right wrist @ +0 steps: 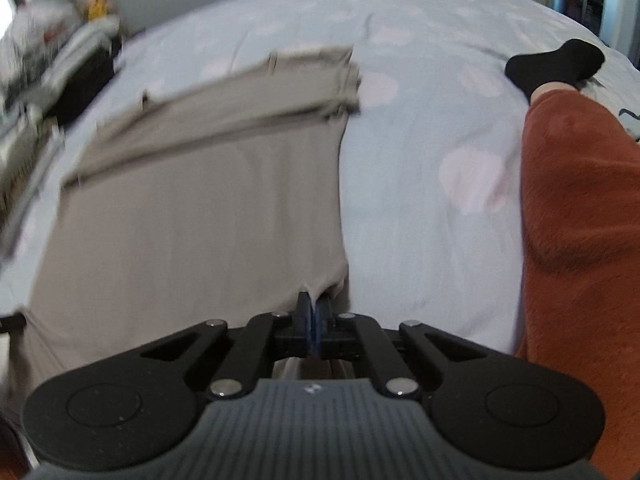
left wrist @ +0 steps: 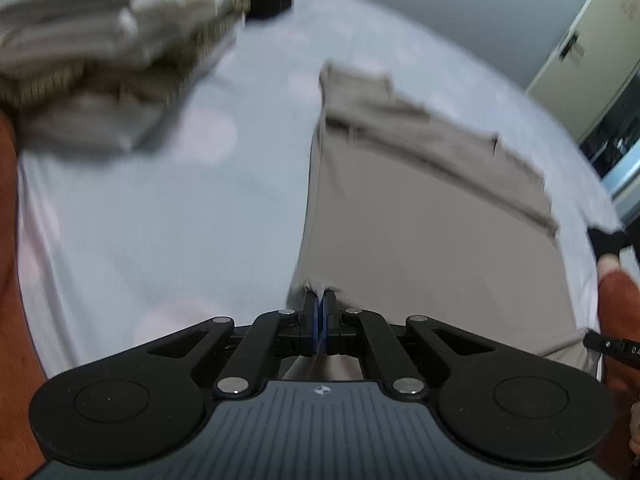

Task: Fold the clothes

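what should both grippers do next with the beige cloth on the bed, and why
Probably lift both near corners together and carry them toward the far edge to fold it in half. The left gripper and right gripper are each shut on a near corner of the beige cloth, which lies fairly flat on the bed.

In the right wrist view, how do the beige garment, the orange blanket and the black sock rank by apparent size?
1. beige garment
2. orange blanket, cut by the frame edge, so unsure
3. black sock, farthest away
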`<state>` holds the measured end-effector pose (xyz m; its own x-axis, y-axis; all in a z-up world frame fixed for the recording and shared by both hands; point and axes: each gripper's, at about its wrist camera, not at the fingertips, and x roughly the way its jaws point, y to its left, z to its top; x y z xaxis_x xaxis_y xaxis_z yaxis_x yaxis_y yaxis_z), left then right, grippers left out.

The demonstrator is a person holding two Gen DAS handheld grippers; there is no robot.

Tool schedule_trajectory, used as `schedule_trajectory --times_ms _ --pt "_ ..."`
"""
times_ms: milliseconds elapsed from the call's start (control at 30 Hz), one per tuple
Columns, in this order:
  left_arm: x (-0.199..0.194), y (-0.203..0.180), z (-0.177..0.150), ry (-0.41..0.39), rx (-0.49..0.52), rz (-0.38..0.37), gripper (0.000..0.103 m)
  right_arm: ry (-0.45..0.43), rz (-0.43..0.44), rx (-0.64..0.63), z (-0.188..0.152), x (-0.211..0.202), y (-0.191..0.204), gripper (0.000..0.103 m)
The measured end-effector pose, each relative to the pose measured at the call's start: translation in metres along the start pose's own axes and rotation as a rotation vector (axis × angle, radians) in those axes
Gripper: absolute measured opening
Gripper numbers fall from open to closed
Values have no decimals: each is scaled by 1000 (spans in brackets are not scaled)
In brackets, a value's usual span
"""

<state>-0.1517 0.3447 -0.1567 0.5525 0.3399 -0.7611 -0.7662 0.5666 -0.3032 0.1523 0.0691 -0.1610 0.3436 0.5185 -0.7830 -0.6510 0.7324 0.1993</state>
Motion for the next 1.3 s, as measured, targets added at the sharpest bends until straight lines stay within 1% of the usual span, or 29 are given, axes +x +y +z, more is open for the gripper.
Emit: schedule_trajectory --times_ms 100,200,300,333,367,400,433,467,500,533,567,600,633,700,733,800,900,1000,1033,1100,1233,1300 --pt "1 1 10 -74 -21 -24 2 -80 9 32 12 0 -6 2" --pt "17 -2 19 -61 -2 -1 2 -114 14 25 25 13 -5 2" --pt "33 -7 17 11 53 66 6 -80 -24 -19 30 31 3 4" --pt "35 -7 16 27 66 87 12 -60 -39 -24 31 35 3 6" --pt "31 -7 15 20 77 96 15 -40 -54 -28 32 39 3 6" --pt "26 -7 15 12 87 105 15 -28 -64 -29 32 40 3 7" --pt "19 -7 16 1 89 104 17 -36 -62 -20 34 35 0 14" --pt "12 -7 19 -7 90 95 19 -44 -60 -14 36 30 -2 18" --pt "4 -8 21 -9 103 79 20 -50 -61 -17 38 23 -4 24" --pt "-3 -9 24 -10 120 63 20 -50 -56 -27 40 16 -5 24" --pt "-9 -14 25 0 164 44 20 -35 -35 -54 43 10 -4 24" --pt "-14 -21 24 19 235 27 20 -19 -14 -81 46 3 -3 24" --pt "-18 -28 23 38 307 9 22 -1 9 -118 48 -4 -1 24" --pt "-26 -43 16 76 473 -17 28 45 65 -245 48 -15 8 24" --pt "-28 -50 9 95 554 -21 31 68 81 -316 44 -19 14 24" --pt "-28 -64 -9 148 709 -28 31 128 114 -444 31 -23 25 24" --pt "-26 -74 -36 214 887 -29 31 204 158 -614 4 -25 41 23" --pt "-23 -76 -58 257 1001 -14 31 242 167 -739 -20 -22 53 23" --pt "-21 -76 -62 257 1013 2 31 251 166 -768 -26 -20 55 23" --pt "-17 -76 -67 256 1027 25 31 269 161 -780 -31 -16 53 23" --pt "-8 -72 -69 305 1020 -6 31 297 163 -782 -37 -10 49 24" --pt "-1 -72 -69 321 1027 2 31 308 170 -756 -35 -7 45 24"
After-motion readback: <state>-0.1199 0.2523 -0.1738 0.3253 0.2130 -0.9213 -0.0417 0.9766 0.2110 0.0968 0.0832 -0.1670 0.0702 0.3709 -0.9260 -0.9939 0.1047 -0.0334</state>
